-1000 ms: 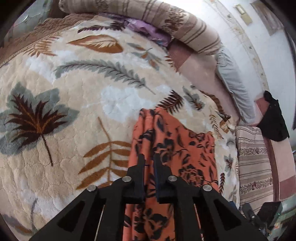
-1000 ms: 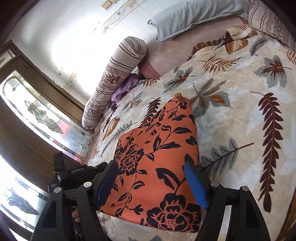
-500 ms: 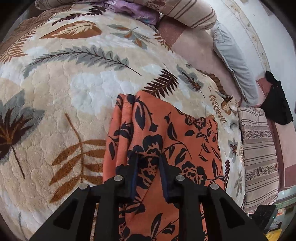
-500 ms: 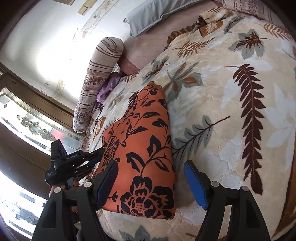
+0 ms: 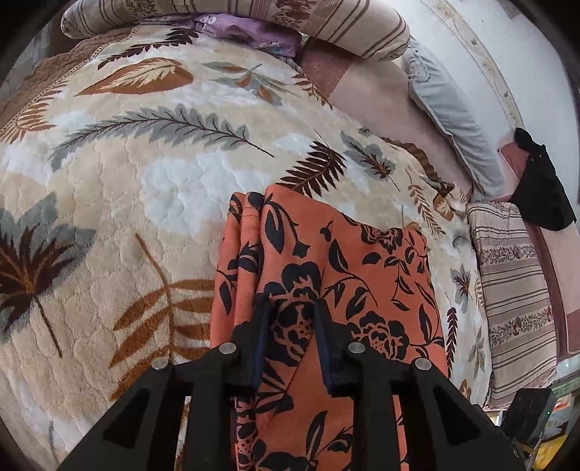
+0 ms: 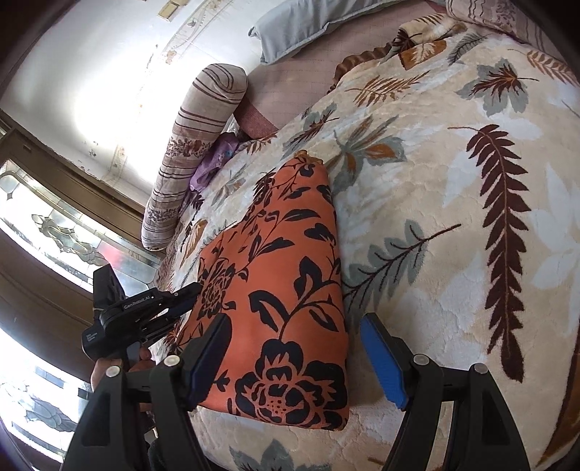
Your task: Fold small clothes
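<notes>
An orange garment with a black flower print (image 5: 344, 275) lies folded flat on the leaf-patterned blanket (image 5: 145, 174). My left gripper (image 5: 290, 308) hangs over its near edge, jaws a little apart with cloth showing between them; I see no grip. In the right wrist view the garment (image 6: 282, 275) is a long folded strip. My right gripper (image 6: 293, 326) is wide open over its near end, blue pads either side, holding nothing. The left gripper also shows in the right wrist view (image 6: 188, 290) at the garment's left edge.
Striped bolster pillows (image 5: 290, 21) and a purple cloth (image 5: 246, 32) lie at the blanket's far side. A grey pillow (image 5: 449, 108) rests by the wall. A black cloth (image 5: 540, 184) hangs at right. A glass-paned door (image 6: 54, 235) stands beyond the bed.
My left gripper has opened a little and let the cloth settle flat on the blanket. The right gripper has stayed wide open and has drawn back toward the garment's near end.
</notes>
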### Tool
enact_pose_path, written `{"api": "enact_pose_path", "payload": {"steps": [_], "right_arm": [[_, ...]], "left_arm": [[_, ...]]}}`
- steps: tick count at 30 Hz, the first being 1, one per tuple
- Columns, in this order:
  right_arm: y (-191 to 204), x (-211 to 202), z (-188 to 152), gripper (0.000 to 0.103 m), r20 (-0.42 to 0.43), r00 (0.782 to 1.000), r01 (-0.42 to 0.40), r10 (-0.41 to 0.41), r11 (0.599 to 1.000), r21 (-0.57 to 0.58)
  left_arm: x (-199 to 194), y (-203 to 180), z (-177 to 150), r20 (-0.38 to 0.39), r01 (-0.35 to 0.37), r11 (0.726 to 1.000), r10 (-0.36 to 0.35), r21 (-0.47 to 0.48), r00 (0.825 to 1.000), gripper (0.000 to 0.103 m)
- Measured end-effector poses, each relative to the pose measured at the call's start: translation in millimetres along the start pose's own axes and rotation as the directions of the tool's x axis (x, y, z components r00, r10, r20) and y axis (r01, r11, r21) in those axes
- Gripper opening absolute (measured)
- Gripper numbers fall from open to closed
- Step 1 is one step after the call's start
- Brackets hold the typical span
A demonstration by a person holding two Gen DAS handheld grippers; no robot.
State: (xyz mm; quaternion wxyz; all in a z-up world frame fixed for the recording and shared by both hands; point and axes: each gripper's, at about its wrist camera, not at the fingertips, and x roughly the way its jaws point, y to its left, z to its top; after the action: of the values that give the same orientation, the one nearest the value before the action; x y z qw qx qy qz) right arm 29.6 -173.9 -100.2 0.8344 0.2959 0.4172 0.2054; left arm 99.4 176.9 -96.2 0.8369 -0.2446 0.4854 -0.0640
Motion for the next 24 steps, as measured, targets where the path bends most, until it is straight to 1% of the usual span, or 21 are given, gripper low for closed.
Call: {"api": "enact_pose_path", "payload": {"steps": [1, 3, 5, 7, 9, 11, 12, 13, 16, 17, 19, 20, 21, 22, 24], "right_arm": [[0.4, 0.5, -0.1, 0.076, -0.001, 1.0, 0.001, -0.001, 1.0, -0.002], [0.7, 1.7, -0.4, 0.076, -0.005, 1.0, 0.001, -0.001, 1.0, -0.006], [1.5, 2.9, -1.0, 0.076, -0.01, 1.0, 0.001, -0.001, 1.0, -0.009], [2.4, 3.5, -1.4, 0.076, -0.012, 1.0, 0.001, -0.001, 1.0, -0.013], [1.9, 2.8, -1.2, 0.076, -0.01, 1.0, 0.002, -0.002, 1.0, -0.013], [1.5, 1.8, -1.1, 0.076, -0.006, 1.0, 0.004, -0.004, 1.0, -0.01], [0.8, 1.5, -1.0, 0.076, -0.005, 1.0, 0.005, -0.005, 1.0, -0.008], [0.1, 1.6, -0.9, 0.076, -0.004, 1.0, 0.006, -0.006, 1.0, -0.005], [-1.1, 3.6, -1.2, 0.076, -0.011, 1.0, 0.009, -0.009, 1.0, -0.003], [-1.1, 4.5, -1.4, 0.076, -0.013, 1.0, 0.009, -0.01, 1.0, -0.005], [-0.8, 6.2, -1.4, 0.076, -0.02, 1.0, 0.01, -0.01, 1.0, -0.008], [-0.5, 6.7, -1.4, 0.076, -0.022, 1.0, 0.01, -0.01, 1.0, -0.01], [-0.4, 6.9, -1.2, 0.076, -0.022, 1.0, 0.011, -0.011, 1.0, -0.011], [-0.9, 7.1, -0.7, 0.076, -0.022, 1.0, 0.013, -0.014, 1.0, -0.012], [-1.3, 7.3, 0.3, 0.076, -0.022, 1.0, 0.018, -0.018, 1.0, -0.01]], "left_arm": [[-4.1, -0.6, -1.3, 0.02, -0.014, 1.0, 0.014, 0.005, 1.0, 0.047], [-9.6, -3.7, -3.5, 0.062, -0.033, 0.999, 0.031, 0.029, 0.998, 0.057], [-5.9, -7.3, -4.4, 0.048, -0.024, 0.998, 0.022, 0.052, 0.999, 0.057], [-0.6, -9.1, -5.8, 0.035, -0.038, 0.997, 0.036, 0.063, 0.999, 0.057], [4.3, -8.3, -7.2, 0.027, -0.055, 0.997, 0.053, 0.061, 0.998, 0.057], [5.9, -6.8, -9.1, 0.027, -0.05, 0.997, 0.048, 0.056, 0.998, 0.057], [5.7, -7.1, -10.0, 0.027, -0.052, 0.997, 0.05, 0.062, 0.998, 0.052], [5.3, -7.4, -10.6, 0.026, -0.055, 0.996, 0.053, 0.069, 0.998, 0.043], [4.1, -7.4, -11.7, 0.026, -0.065, 0.995, 0.063, 0.081, 0.998, 0.028], [5.2, -6.7, -12.1, 0.023, -0.071, 0.994, 0.07, 0.085, 0.997, 0.026], [7.1, -3.6, -12.7, 0.019, -0.076, 0.994, 0.074, 0.083, 0.997, 0.017], [6.7, -2.0, -13.2, 0.023, -0.075, 0.994, 0.074, 0.078, 0.997, 0.015], [5.1, -1.0, -13.4, 0.029, -0.073, 0.995, 0.071, 0.07, 0.997, 0.01], [1.9, -1.1, -13.9, 0.04, -0.078, 0.995, 0.075, 0.069, 0.996, 0.008], [-7.6, -2.5, -16.0, 0.081, -0.097, 0.993, 0.091, 0.07, 0.993, 0.006]]}}
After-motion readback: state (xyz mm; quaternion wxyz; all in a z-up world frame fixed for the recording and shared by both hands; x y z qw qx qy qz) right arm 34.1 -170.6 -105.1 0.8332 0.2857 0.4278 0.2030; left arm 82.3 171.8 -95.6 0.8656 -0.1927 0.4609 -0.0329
